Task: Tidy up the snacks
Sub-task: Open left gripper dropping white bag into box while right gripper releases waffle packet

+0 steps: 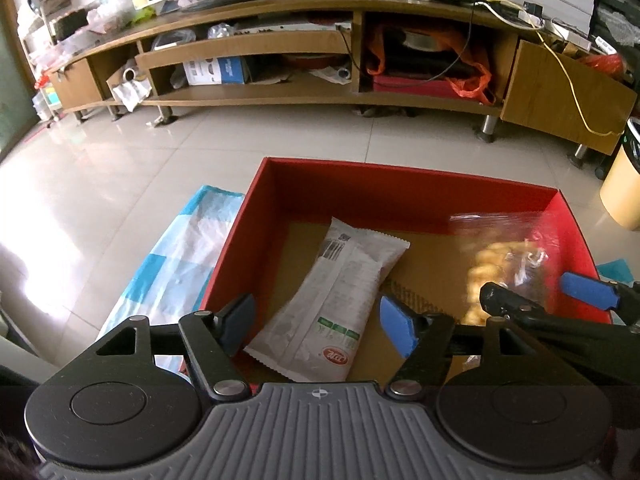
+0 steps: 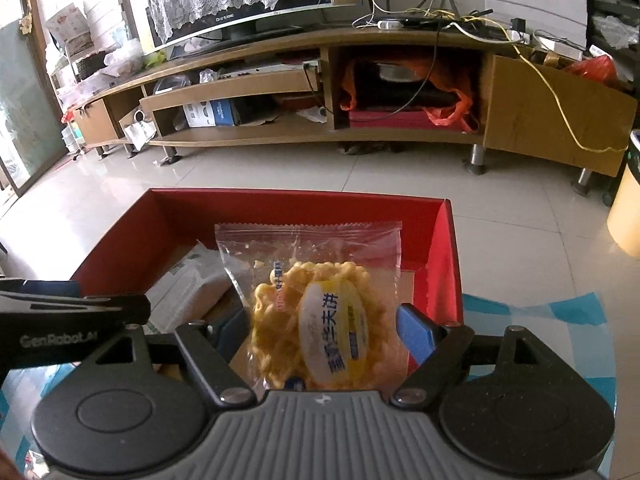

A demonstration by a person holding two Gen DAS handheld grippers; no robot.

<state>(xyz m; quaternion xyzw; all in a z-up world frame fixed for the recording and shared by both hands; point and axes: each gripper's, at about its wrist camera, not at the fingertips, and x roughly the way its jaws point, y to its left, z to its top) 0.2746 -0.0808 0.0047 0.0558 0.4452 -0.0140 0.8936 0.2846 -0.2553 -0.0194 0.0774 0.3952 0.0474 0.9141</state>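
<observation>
A red box point(image 1: 400, 188) with a cardboard floor stands in front of both grippers. Inside it a white snack packet point(image 1: 340, 292) lies flat and slanted. My left gripper point(image 1: 316, 326) is open just above the packet's near end, and its pads do not press on it. In the right wrist view, my right gripper point(image 2: 322, 332) is shut on a clear bag of yellow fried snack point(image 2: 316, 308), held upright over the right half of the red box point(image 2: 280, 208). The white packet point(image 2: 188, 284) shows behind the bag at left. In the left wrist view the bag point(image 1: 504, 256) is blurred beside the right gripper point(image 1: 540, 294).
The box rests on a blue and white checked cloth point(image 1: 180, 256) that also shows right of the box point(image 2: 540, 312). Beyond it lies pale tiled floor point(image 1: 120, 168), then a long wooden TV stand point(image 1: 280, 96) full of clutter. A yellow bin point(image 1: 624, 188) stands at far right.
</observation>
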